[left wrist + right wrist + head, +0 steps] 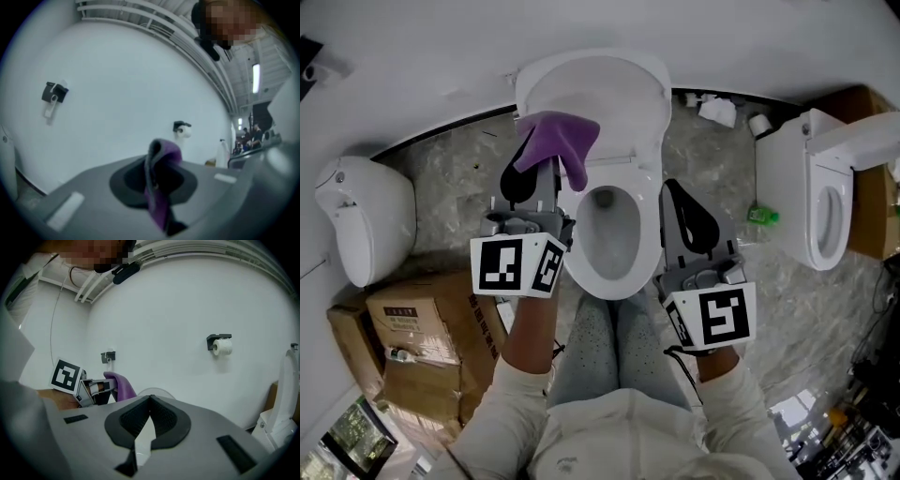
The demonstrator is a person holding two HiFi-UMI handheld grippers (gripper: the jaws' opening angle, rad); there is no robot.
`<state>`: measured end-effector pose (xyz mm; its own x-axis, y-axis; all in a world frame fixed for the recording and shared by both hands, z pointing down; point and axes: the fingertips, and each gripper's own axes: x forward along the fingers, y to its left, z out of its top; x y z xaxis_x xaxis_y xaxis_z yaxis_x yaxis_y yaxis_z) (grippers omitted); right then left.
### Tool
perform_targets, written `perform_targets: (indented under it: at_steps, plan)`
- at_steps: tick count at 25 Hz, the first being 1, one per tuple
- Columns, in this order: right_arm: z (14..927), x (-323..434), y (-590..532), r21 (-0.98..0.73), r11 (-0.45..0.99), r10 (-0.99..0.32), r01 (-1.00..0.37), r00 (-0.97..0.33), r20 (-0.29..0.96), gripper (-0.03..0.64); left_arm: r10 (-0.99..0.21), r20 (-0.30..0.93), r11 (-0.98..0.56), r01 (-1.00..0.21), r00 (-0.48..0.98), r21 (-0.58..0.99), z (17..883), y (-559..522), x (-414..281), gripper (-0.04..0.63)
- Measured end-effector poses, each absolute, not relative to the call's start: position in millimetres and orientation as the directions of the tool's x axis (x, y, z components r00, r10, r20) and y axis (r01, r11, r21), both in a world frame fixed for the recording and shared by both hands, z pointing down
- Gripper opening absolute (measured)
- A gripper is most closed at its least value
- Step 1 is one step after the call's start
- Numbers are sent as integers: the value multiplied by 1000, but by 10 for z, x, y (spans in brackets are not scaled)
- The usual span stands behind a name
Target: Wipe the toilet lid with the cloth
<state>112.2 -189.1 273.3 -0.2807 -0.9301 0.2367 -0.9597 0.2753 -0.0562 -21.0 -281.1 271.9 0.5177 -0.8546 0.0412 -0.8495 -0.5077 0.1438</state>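
Gripping the purple cloth [561,141] between closed jaws, the left tool [528,161] is the working tool. In the left gripper view a fold of cloth stands up through the pads and the rest hangs below them. The right tool [680,202] is fully closed and holds nothing.

Key relation, read in the head view:
- The toilet lid [609,84] stands raised and leans back toward the wall [441,56], inner face toward the person.
- The lid lies at about 1 o'clock from the left tool, just beyond the cloth. The cloth overlaps the lid's lower left edge, at roughly 8 o'clock on the lid. Contact there cannot be confirmed.
- The lid's long axis runs 12 to 6 o'clock, in line with the toilet bowl [579,258] below it.
- The right tool sits at 5 o'clock from the lid, beside the bowl's right rim. It is the farther tool.

Assessment: wiping has probably not begun. The left tool is better placed. The coming move likely requires pressing the cloth forward onto the lid face, then stroking along the long axis.
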Motion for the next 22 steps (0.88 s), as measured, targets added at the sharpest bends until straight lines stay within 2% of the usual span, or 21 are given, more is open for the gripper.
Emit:
perform_targets:
  at_steps: [15, 19, 22]
  plan:
    - [3179, 1202, -2082, -75, 261, -915, -963, -271, 299, 15, -895, 64, -435, -896, 441, 92, 3261, -3302, -139, 14]
    - [3203, 1257, -2150, -84, 258, -914, -963, -271, 302, 17, -933, 45, -356, -935, 356, 7, 3348, -3509, -195, 14]
    - [3209, 1309, -2205, -90, 252, -914, -963, -268, 304, 15, -952, 47, -301, -954, 301, 1, 3425, -3651, -204, 14]
